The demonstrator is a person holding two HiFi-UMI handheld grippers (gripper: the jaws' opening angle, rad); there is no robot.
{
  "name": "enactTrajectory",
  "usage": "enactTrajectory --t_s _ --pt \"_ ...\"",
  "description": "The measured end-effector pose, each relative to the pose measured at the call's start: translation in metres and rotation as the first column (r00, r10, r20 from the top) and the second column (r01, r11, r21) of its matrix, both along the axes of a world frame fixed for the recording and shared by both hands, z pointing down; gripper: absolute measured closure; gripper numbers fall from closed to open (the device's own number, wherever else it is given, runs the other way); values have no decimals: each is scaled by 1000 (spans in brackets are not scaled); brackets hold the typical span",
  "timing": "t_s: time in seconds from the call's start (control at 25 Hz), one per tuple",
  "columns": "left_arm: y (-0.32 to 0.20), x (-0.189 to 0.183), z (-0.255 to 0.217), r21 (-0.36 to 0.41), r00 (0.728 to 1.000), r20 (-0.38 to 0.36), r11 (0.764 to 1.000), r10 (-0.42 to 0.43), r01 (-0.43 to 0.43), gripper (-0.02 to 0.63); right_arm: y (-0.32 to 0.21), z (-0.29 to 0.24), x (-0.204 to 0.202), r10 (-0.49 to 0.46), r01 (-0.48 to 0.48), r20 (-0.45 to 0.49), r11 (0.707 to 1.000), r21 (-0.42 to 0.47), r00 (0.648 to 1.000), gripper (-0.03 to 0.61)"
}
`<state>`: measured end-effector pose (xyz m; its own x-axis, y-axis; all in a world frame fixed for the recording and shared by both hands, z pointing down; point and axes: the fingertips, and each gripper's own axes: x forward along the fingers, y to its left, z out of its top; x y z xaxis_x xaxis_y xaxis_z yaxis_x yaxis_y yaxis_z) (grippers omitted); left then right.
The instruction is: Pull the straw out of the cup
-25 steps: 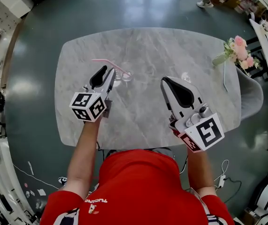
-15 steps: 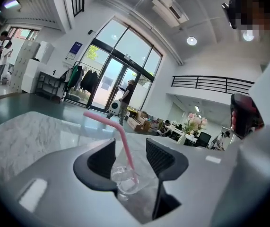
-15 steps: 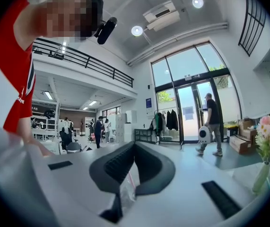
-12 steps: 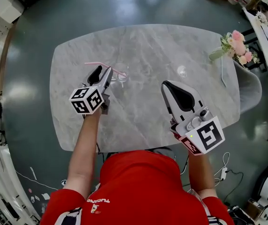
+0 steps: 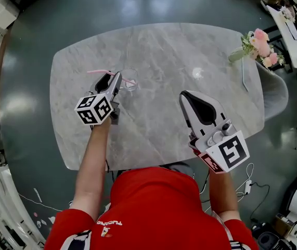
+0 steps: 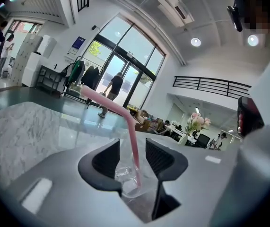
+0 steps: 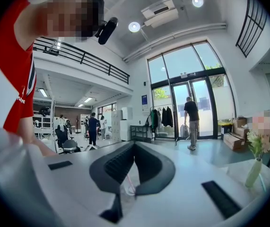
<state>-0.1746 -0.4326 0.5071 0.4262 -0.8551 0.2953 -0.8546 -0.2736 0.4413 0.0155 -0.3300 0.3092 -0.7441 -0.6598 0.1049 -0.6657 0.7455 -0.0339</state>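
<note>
A clear plastic cup (image 5: 129, 80) stands on the marble table (image 5: 190, 46), and a bent pink straw (image 5: 102, 72) in it leans to the left. My left gripper (image 5: 117, 78) sits low at the cup. In the left gripper view the cup (image 6: 126, 173) and its straw (image 6: 131, 136) stand between the left gripper's (image 6: 132, 157) wide jaws, which are closing. I see no clear press on the cup wall. My right gripper (image 5: 182, 95) hovers to the right of the cup, apart from it. In its own view the right gripper (image 7: 134, 148) is shut on nothing.
A vase of pink flowers (image 5: 259, 45) stands at the table's far right corner, next to a grey chair (image 5: 278, 100). The same flowers (image 7: 256, 162) show in the right gripper view. People and furniture are far off in the hall.
My left gripper has come down and in toward the cup, which now stands between its jaws. The right gripper has stayed where it was.
</note>
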Motion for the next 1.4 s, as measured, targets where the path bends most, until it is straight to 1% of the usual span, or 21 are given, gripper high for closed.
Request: enactTrajectory --t_s 0.04,0.24,0.32,0.56,0.76,1.0,1.16,1.4 --pt "0 1 0 1 1000 -1 1000 -1 1 443 0 1 1 1 -1 0 1000 -2 1000 577" --pt "1 0 -1 4 1000 7 1000 -7 7 529 0 2 1 3 -3 -1 1000 -6 1000 577" --pt "1 -1 -2 8 1000 7 1000 -3 3 548 1 2 0 1 -1 -1 1000 -7 1000 577" --pt "0 4 -4 20 1000 6 1000 14 -14 575 0 4 0 2 -2 -3 1000 -9 1000 577" --pt "2 7 -12 47 1000 0 999 28 -28 579 1 4 2 6 -6 -2 1000 -13 1000 577" --pt "6 12 -33 106 999 -1 993 49 -48 580 2 4 1 6 -6 3 1000 -11 1000 577" --pt "11 15 -56 161 998 11 985 62 -63 580 2 4 0 3 -3 9 1000 -6 1000 577" --pt "32 20 -98 249 997 4 966 73 -71 580 7 -1 0 0 0 25 1000 5 1000 577"
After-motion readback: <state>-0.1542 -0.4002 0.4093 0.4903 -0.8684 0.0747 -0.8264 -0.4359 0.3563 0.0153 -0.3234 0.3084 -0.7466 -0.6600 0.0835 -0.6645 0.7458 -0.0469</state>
